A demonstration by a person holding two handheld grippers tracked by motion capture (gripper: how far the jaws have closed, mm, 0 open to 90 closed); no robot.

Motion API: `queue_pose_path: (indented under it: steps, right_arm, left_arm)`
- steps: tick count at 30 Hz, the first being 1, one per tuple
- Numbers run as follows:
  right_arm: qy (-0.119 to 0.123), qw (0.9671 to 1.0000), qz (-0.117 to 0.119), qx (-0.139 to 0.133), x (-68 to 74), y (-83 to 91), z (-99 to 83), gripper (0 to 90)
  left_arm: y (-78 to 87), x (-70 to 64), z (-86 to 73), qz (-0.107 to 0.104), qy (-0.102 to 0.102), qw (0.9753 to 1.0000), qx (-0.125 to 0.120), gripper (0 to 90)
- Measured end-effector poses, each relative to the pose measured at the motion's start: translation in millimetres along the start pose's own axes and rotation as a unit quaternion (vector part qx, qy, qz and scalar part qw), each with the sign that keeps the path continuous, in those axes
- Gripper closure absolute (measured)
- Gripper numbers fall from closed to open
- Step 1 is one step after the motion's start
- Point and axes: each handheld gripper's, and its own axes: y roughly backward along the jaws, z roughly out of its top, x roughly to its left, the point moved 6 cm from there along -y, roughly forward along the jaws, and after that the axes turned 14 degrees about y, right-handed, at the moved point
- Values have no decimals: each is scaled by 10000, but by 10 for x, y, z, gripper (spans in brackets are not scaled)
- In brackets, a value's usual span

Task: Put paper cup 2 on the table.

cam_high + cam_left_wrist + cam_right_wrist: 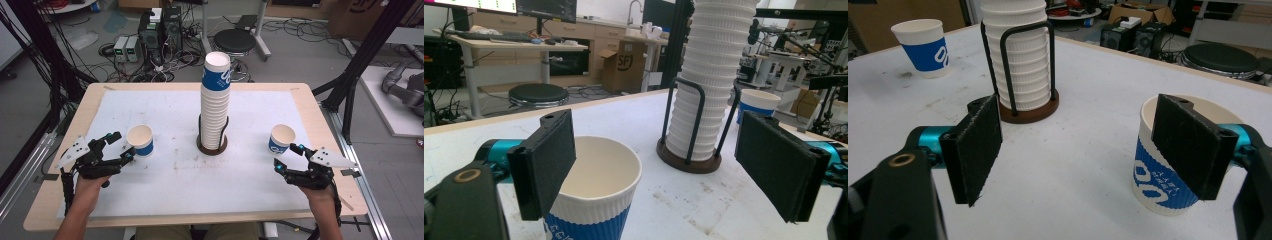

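A: So both tools are spread wide with nothing pinched. Left tool (pixel 119 145) sits just beside the left paper cup (pixel 140 139), right tool (pixel 286 156) just beside the right paper cup (pixel 281 138). Each cup stands off to its own side of the cup stack (pixel 215 100) in the wire holder (pixel 212 142), mid-table (pixel 165 170).

B: Looks like a grab is next. How would you do it?

A: I'd slide each tool so the cup wall sits square between the pads, up in the ribbed white band, and squeeze gently since paper crushes.

B: Orientation?

A: Both upright, mouths up, long axis vertical, same as the stack.
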Motion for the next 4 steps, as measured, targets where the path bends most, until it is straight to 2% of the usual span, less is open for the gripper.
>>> queue_pose_path:
  steps: [4]
  right_arm:
    - [7, 10000, -13, -30, -14, 7, 4, 208]
  left_arm:
    - [-2, -2, -2, -15, 2, 10000, -2, 166]
